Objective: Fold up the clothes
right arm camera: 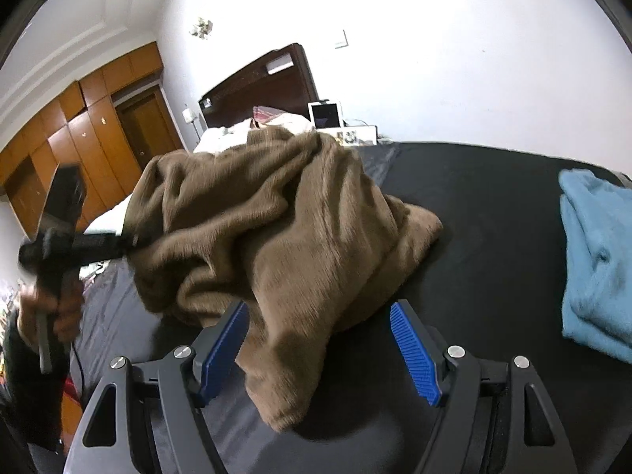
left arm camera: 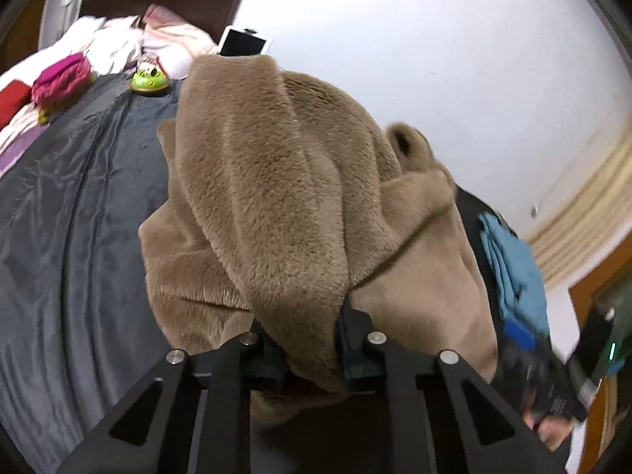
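Note:
A brown fleece garment (left arm camera: 276, 181) is bunched and partly lifted off the dark sheet of the bed (left arm camera: 71, 217). My left gripper (left arm camera: 312, 339) is shut on a thick fold of it. In the right wrist view that gripper (right arm camera: 126, 243) holds the garment (right arm camera: 276, 217) by its left edge, with a hand below it. My right gripper (right arm camera: 320, 339) stands open; a hanging flap of the garment lies between its blue pads (right arm camera: 414, 355) without being pinched. The right gripper (left arm camera: 545, 375) also shows, blurred, at the lower right of the left wrist view.
A folded light blue garment (right arm camera: 596, 260) lies on the bed's right side. Near the head of the bed are a pink bag (left arm camera: 59, 79), a green toy (left arm camera: 150, 81), pillows (left arm camera: 173, 43) and a white tablet (left arm camera: 245, 41). A wooden wardrobe (right arm camera: 79, 138) stands at the left.

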A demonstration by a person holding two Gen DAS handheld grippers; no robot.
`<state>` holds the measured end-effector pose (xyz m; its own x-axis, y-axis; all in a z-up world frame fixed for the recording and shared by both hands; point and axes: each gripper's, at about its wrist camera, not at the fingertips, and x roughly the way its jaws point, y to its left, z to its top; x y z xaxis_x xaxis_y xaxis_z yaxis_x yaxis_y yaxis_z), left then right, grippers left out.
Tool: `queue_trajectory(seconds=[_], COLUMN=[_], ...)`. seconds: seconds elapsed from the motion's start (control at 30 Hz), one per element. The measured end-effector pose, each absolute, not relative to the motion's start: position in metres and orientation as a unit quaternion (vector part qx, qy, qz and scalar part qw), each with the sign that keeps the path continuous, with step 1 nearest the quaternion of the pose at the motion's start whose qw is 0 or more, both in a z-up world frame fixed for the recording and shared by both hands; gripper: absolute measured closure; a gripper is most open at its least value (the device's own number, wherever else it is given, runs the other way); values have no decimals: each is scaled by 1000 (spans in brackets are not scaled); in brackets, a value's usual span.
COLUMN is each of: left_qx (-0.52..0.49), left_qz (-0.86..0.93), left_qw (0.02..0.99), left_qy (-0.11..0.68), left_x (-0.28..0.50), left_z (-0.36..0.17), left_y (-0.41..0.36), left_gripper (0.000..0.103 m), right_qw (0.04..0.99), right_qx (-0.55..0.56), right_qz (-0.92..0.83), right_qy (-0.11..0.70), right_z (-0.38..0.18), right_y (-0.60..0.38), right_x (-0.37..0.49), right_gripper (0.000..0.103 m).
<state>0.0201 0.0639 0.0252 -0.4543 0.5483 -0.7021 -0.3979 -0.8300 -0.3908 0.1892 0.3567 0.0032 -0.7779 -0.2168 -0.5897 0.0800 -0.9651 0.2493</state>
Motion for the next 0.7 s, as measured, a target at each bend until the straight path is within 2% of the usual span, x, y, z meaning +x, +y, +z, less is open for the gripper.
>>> queue_trajectory(seconds=[0.2,0.43,0.7], left_qx=[-439,-447,-440], left_qz=[847,843,848], left_qw=[294,295,293], left_qy=[-52,-53,-46], left_x=[63,86,101], left_z=[12,-2,-7], left_y=[50,48,48], left_gripper=[82,82,82], right_qw=[90,96,83], right_qx=[301,280,303], right_qz=[-944,-953,-949], right_qy=[-97,-66,30], right_z=[30,59,57], right_y=[345,307,252], right_x=[162,119,54], right_gripper=[26,26,26])
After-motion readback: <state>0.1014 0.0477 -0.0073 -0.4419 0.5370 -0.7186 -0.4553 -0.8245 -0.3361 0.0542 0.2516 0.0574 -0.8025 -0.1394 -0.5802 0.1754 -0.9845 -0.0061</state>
